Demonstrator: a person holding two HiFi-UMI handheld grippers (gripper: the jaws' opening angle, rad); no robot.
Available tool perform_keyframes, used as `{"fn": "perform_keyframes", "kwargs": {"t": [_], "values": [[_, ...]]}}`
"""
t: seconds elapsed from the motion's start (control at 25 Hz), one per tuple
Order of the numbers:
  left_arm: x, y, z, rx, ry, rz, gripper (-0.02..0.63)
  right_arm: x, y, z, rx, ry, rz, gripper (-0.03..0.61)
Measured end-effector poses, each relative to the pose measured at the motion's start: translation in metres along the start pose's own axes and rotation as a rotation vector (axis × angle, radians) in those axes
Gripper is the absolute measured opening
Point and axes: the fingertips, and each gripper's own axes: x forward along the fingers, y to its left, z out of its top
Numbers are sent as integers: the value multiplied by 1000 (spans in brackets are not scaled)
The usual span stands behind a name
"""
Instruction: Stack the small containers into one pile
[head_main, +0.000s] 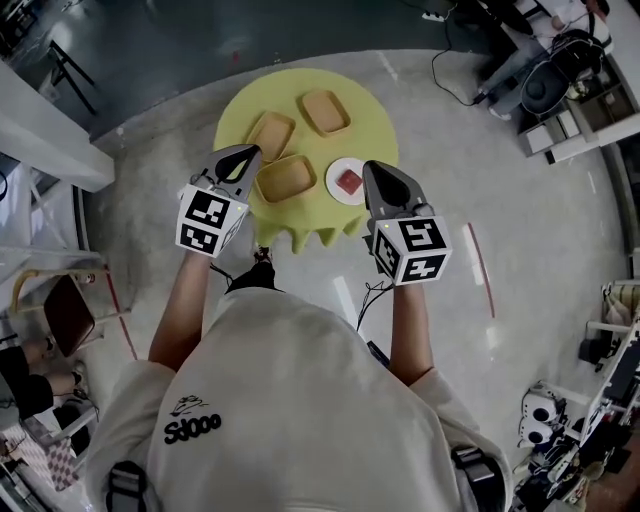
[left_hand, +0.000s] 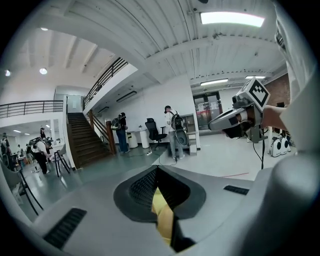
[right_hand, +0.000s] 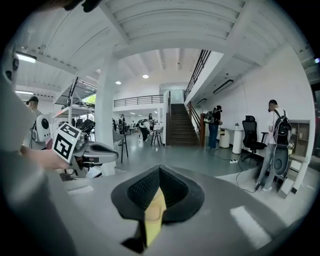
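Note:
In the head view, three shallow tan containers lie apart on a round table with a yellow cloth (head_main: 375, 115): one at the back left (head_main: 271, 135), one at the back right (head_main: 325, 111), one at the front (head_main: 286, 178). A white dish (head_main: 347, 181) holding a red piece sits right of the front container. My left gripper (head_main: 243, 152) hovers at the table's left edge beside the front container, jaws shut and empty. My right gripper (head_main: 370, 168) hovers at the dish's right rim, jaws together with nothing held. Both gripper views look level across the hall, with yellow cloth showing below the closed left gripper (left_hand: 157, 168) and right gripper (right_hand: 160, 169).
A chair (head_main: 65, 310) stands at the left, and red tape strips (head_main: 480, 265) mark the floor on the right. Cables and equipment (head_main: 560, 80) crowd the far right. People stand by a staircase (left_hand: 82, 137) and an office chair (left_hand: 156, 131).

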Motion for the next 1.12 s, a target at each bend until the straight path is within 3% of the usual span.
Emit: {"fn": "perform_keyframes", "kwargs": {"t": [0.2,0.48,0.76,1.12], "values": [[38,48,16,17,-19,-4,6,52,-21,18,-6,19,-22,11],[69,99,7,0,10,-20,6,112,-30,27,19,39,-29,11],[93,134,-11,-18,39,-45,6,157,-29,25,31,71,-35,11],[119,147,-34,-59,96,-83,6,178,-41,15,37,113,-50,11]]}}
